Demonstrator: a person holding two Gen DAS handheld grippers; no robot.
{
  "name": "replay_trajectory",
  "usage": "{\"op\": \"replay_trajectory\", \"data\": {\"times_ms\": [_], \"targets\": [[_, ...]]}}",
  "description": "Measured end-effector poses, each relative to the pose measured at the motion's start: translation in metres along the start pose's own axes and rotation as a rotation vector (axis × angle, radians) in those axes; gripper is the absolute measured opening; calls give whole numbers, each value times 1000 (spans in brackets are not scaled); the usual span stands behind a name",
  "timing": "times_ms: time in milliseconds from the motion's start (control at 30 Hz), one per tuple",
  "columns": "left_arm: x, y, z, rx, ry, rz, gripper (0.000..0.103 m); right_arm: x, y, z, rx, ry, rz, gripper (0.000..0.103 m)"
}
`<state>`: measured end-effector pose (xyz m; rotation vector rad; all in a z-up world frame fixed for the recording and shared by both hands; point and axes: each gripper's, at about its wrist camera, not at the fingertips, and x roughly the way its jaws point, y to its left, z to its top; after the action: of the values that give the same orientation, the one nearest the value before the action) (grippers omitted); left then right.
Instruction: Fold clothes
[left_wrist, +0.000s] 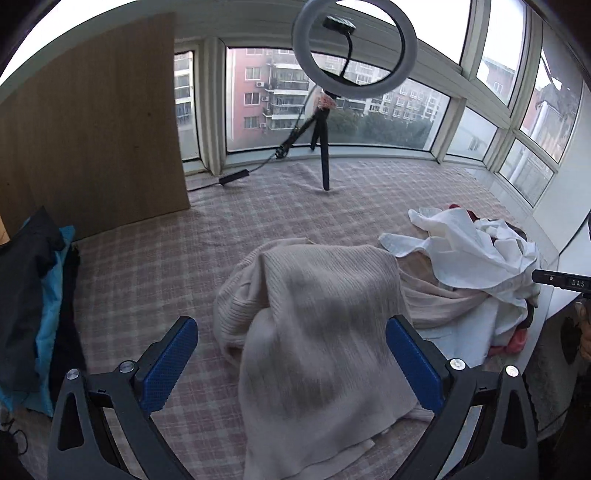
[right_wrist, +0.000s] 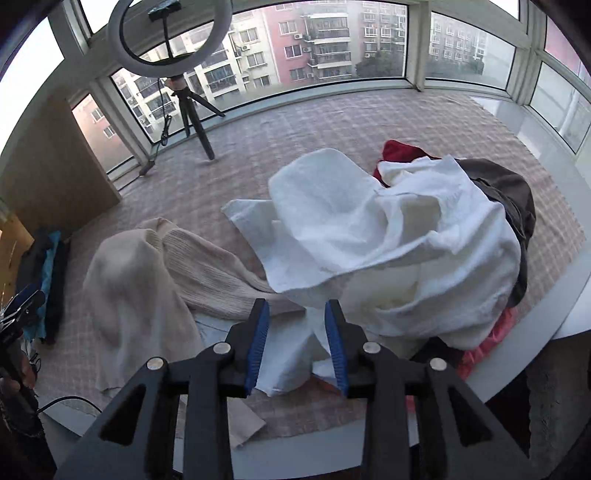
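A beige knit sweater (left_wrist: 325, 314) lies crumpled on the plaid sheet (left_wrist: 147, 258), and part of it is blurred. My left gripper (left_wrist: 291, 325) is open wide above it. The sweater passes between the blue pads (left_wrist: 166, 365) without either one pressing on it. To its right is a white shirt (left_wrist: 469, 251), heaped on a pile of clothes. In the right wrist view my right gripper (right_wrist: 295, 306) stands partly open over the near edge of the white shirt (right_wrist: 388, 229). White cloth lies in the gap, not pinched. The sweater (right_wrist: 129, 280) sprawls to the left.
A ring light on a tripod (left_wrist: 354, 48) stands at the back by the windows, its cable trailing left. A wooden board (left_wrist: 92, 129) leans at the left, with dark and blue clothes (left_wrist: 37, 295) below it. Red (right_wrist: 399, 149) and dark brown (right_wrist: 509, 192) garments lie under the shirt. A white ledge (right_wrist: 576, 317) borders the sheet.
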<state>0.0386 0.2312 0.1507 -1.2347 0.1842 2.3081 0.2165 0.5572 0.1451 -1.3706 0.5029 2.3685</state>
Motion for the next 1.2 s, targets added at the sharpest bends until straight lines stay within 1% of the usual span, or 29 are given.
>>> {"op": "replay_trajectory", "data": {"times_ms": [33,67,100,167,233,300,333,367,400,467,500,567,600,667,767,800,833,867,900,933,967,1000,1033,1067,1133,1200], "targets": [[16,-11,0,21,27,5,102,3,-8,-4,9,5,-11,35],[33,-22,-1,42,52,12,102,9,-14,-6,20,15,-14,43],[44,-28,0,50,67,17,102,16,-21,-7,43,28,-13,47],[62,-37,2,51,91,20,101,34,-32,-8,85,56,-18,49],[72,-38,3,42,102,24,101,55,-35,-2,78,83,-63,49],[80,-39,5,34,112,30,101,73,-35,3,68,88,-75,49],[83,-36,5,25,119,38,101,82,-34,6,62,86,-77,48],[85,-33,4,15,126,47,101,87,-37,8,68,70,-65,26],[88,-30,3,5,133,57,101,90,-43,11,83,40,-43,6],[92,-22,1,-19,146,68,101,85,-64,18,172,-18,17,4],[92,-19,0,-26,148,74,101,73,-76,28,197,-71,-3,3],[93,-14,-1,-34,149,87,101,40,-92,52,189,-200,-114,3],[93,-12,-1,-36,149,92,101,21,-99,67,176,-259,-162,3],[93,-9,1,-43,147,100,101,-23,-117,98,190,-382,-247,3],[90,-5,4,-59,138,102,101,-92,-145,143,227,-589,-438,3],[88,-4,6,-65,135,101,101,-108,-157,157,245,-611,-447,3],[85,-3,6,-71,131,92,101,-111,-167,172,250,-552,-399,3],[82,-2,7,-78,127,81,101,-107,-175,188,237,-457,-344,4],[79,0,8,-84,122,71,101,-102,-179,198,222,-382,-325,4],[76,-1,8,-92,121,59,101,-95,-175,199,197,-332,-357,8],[74,-1,9,-100,119,47,101,-89,-166,195,160,-304,-394,14],[72,-2,10,-108,118,35,101,-85,-155,184,125,-298,-389,18],[70,-2,11,-116,117,23,101,-83,-145,172,97,-301,-356,25],[68,-2,12,-124,115,11,102,-82,-134,155,81,-304,-304,28],[74,-16,17,-99,120,-3,102,-74,-112,125,75,-298,-177,30],[85,-36,24,-48,122,12,102,-62,-90,98,71,-278,-71,31]]}}
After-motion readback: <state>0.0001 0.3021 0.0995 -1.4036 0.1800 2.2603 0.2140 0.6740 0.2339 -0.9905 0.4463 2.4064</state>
